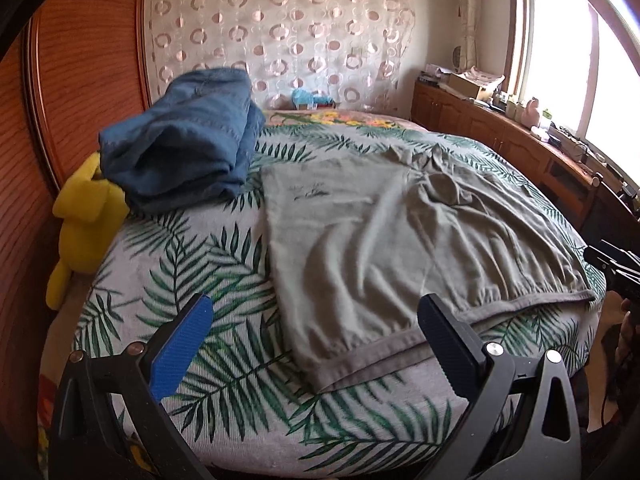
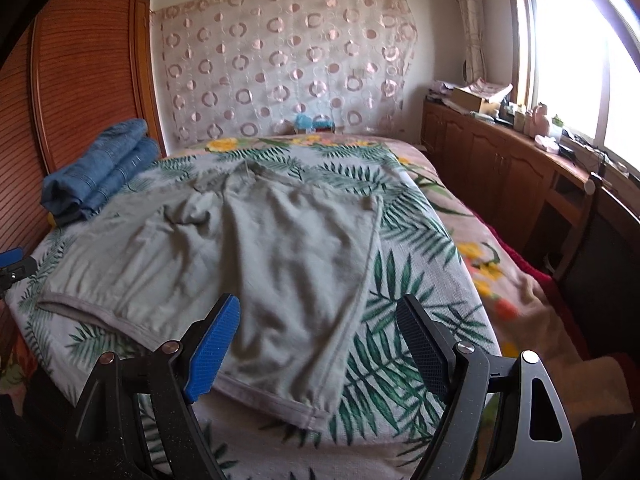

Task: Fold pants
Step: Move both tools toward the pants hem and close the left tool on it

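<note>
1. Pants: grey-green, spread flat on the leaf-print bedspread, not yet folded as far as you can see. Long axis runs away from you, waist end far toward the headboard side, leg hems at the near bed edge
2. Legs lie side by side, splayed a little at the hems. The left leg hem sits ahead of your left gripper, the right leg hem ahead of your right one
3. Key relation: the whole garment lies forward of both jaws, hems nearest. Each hand is closest to its own leg, so neither has an edge; a hem-to-waist fold along the long axis looks like the natural first move, though a leg-over-leg fold is just as open
4. Folded blue jeans and a yellow plush toy sit at far left, apart from the pants. Watch them if you swing the left leg outward
5. Left gripper: jaws wide apart, holding nothing; the hem shows between the fingers but isn't touched
6. Right gripper: jaws also spread wide, empty, hovering just short of the right hem
7. Hem band looks thick and stitched, probably the easiest pinch point; cloth above it is wrinkled and may drag
</note>
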`<state>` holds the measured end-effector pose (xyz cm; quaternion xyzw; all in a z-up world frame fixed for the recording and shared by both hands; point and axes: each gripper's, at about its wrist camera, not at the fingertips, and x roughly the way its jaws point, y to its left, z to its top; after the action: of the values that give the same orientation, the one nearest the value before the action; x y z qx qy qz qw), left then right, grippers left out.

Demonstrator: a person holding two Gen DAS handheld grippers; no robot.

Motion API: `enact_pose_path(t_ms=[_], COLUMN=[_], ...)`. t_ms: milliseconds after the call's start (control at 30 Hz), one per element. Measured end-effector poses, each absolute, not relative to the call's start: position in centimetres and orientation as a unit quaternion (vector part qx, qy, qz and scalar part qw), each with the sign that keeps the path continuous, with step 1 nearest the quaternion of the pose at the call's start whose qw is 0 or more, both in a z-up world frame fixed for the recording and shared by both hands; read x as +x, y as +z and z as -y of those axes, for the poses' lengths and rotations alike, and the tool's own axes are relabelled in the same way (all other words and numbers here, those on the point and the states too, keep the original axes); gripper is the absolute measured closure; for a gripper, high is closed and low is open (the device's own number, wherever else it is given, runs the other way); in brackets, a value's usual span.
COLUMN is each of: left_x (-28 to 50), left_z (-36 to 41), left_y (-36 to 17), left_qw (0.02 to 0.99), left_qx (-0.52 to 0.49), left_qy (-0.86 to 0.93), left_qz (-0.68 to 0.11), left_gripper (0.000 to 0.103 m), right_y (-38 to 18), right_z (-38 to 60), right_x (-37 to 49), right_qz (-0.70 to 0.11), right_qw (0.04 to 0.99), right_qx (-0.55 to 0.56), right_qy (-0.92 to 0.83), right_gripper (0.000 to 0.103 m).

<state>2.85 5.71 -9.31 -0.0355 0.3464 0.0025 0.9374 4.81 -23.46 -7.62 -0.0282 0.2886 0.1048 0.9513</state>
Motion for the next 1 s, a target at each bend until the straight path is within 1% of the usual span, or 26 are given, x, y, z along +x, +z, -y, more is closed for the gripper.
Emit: enact_pose_path(t_ms=[167, 200, 267, 300, 367, 600, 667, 767, 933, 1000], left_x=[2.5, 2.3, 2.3, 2.2, 2.1, 1.3, 1.4, 1.4, 1.3, 1.2], left_z=[-6.4, -6.4, -6.5, -6.5, -6.5, -6.1, -6.0, -5.8, -5.4, -5.3], left_y=[-10.4, -10.8, -11.1, -11.3, -11.6, -11.8, -11.8, -11.7, -11.7, -11.8], left_qw=[0.929, 0.927, 0.925, 0.923, 0.921, 0.918, 0.918, 0.917, 0.917, 0.918], left_qx=[-0.049, -0.049, -0.051, -0.054, -0.06, -0.062, -0.06, -0.06, -0.051, -0.055], left_qy=[-0.006, -0.007, -0.011, -0.014, -0.022, -0.036, -0.034, -0.038, -0.04, -0.041], left_qz=[-0.366, -0.371, -0.377, -0.38, -0.385, -0.391, -0.391, -0.392, -0.394, -0.39], left_gripper=[0.018, 0.02, 0.028, 0.03, 0.038, 0.05, 0.058, 0.063, 0.065, 0.076], right_y=[-7.0, -7.0, -6.8, -6.7, -6.5, -6.8, -6.9, -7.0, -7.2, -7.2], right_z=[23.5, 23.5, 23.4, 23.4, 23.3, 23.3, 23.4, 23.7, 24.0, 24.0], right_x=[5.3, 5.4, 5.3, 5.4, 5.4, 5.4, 5.5, 5.9, 6.3, 6.4], right_qz=[-0.3, -0.302, -0.303, -0.303, -0.304, -0.301, -0.302, -0.3, -0.301, -0.302], right_qw=[0.948, 0.948, 0.947, 0.947, 0.947, 0.946, 0.944, 0.945, 0.944, 0.944], right_qx=[-0.021, -0.02, -0.019, -0.018, -0.017, -0.017, -0.016, -0.018, -0.017, -0.017], right_qy=[0.1, 0.1, 0.101, 0.102, 0.104, 0.119, 0.128, 0.133, 0.134, 0.134], right_gripper=[0.021, 0.021, 0.021, 0.021, 0.021, 0.021, 0.021, 0.021, 0.021, 0.021])
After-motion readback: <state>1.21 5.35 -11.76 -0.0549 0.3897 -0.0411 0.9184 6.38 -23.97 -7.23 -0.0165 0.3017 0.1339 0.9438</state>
